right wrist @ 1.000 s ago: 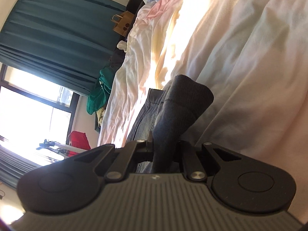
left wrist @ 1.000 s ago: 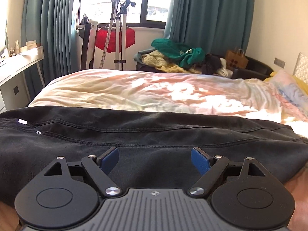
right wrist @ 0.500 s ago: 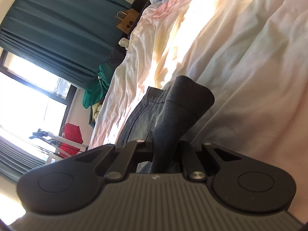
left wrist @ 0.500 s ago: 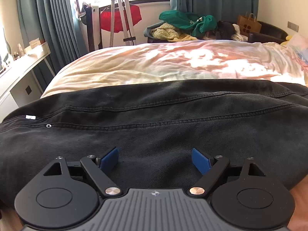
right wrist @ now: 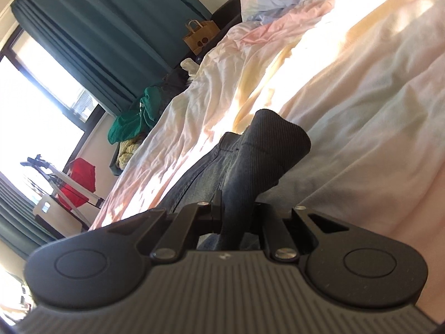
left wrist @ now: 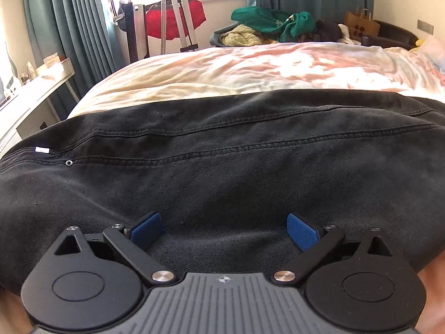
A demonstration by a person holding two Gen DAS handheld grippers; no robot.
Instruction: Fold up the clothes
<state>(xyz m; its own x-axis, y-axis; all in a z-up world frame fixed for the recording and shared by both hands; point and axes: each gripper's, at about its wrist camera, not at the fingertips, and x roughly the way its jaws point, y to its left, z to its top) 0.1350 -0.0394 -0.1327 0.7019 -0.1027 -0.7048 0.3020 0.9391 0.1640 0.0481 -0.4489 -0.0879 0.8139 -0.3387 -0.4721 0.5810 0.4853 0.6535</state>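
Black denim jeans (left wrist: 222, 153) lie spread across the near part of the bed, with stitched seams and a rivet at the left. My left gripper (left wrist: 224, 229) is open, its blue pads wide apart just above the near edge of the jeans, holding nothing. My right gripper (right wrist: 236, 211) is shut on a bunched fold of the jeans (right wrist: 267, 156), which sticks up between the fingers above the bed sheet. The right gripper's fingertips are hidden by the cloth.
The bed (left wrist: 264, 69) has a rumpled pale pink and yellow sheet. A pile of green and yellow clothes (left wrist: 267, 26) and a paper bag (left wrist: 361, 23) lie beyond it. A white desk (left wrist: 30, 83) stands at the left, and a clothes stand with a red cloth (left wrist: 175, 19) stands by the window.
My left gripper has moved forward and lower over the jeans, which fill more of its view. My right gripper has tilted a little, still holding the fold.
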